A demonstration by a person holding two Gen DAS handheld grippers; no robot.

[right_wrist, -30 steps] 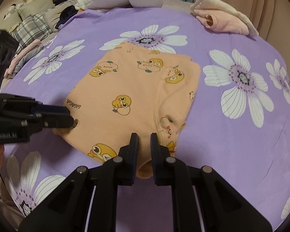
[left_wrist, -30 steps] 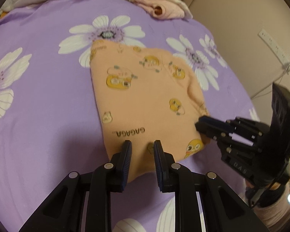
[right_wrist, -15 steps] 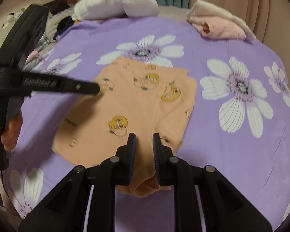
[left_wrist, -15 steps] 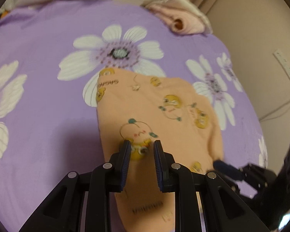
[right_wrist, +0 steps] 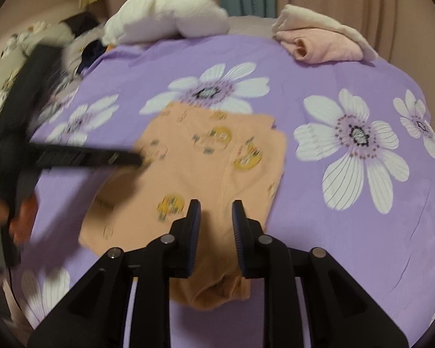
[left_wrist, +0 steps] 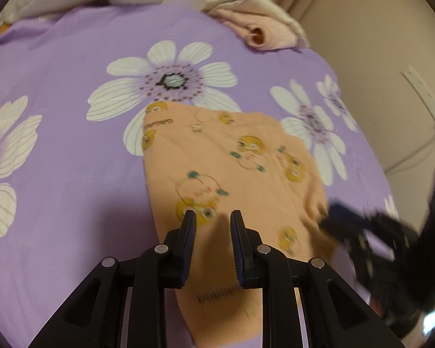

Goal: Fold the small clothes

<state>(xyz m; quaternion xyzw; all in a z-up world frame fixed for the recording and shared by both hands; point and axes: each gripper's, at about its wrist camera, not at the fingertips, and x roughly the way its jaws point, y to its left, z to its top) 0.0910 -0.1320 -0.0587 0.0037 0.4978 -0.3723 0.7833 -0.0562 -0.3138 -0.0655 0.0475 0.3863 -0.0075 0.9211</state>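
Observation:
A small orange garment (left_wrist: 217, 168) printed with yellow ducks lies folded flat on the purple flowered bedsheet (left_wrist: 72, 174). My left gripper (left_wrist: 212, 217) hovers over the garment's middle, its jaws a narrow gap apart with nothing between them. In the right wrist view its tip, the left gripper (right_wrist: 136, 158), hangs over the left part of the orange garment (right_wrist: 206, 174). My right gripper (right_wrist: 216, 206) sits above the garment's near folded end, its jaws opening, no cloth pinched. The right gripper (left_wrist: 333, 223) shows blurred at the garment's right edge.
Folded pink and cream clothes (right_wrist: 322, 43) rest at the bed's far right corner. A white pillow (right_wrist: 165, 14) lies at the back, with a heap of other clothes (right_wrist: 43, 37) to its left. A wall with a power strip (left_wrist: 420, 87) borders the bed's right side.
My left gripper has slid from the garment's near edge out over its middle. The right gripper's jaws have widened and it has lifted slightly off the garment's near end.

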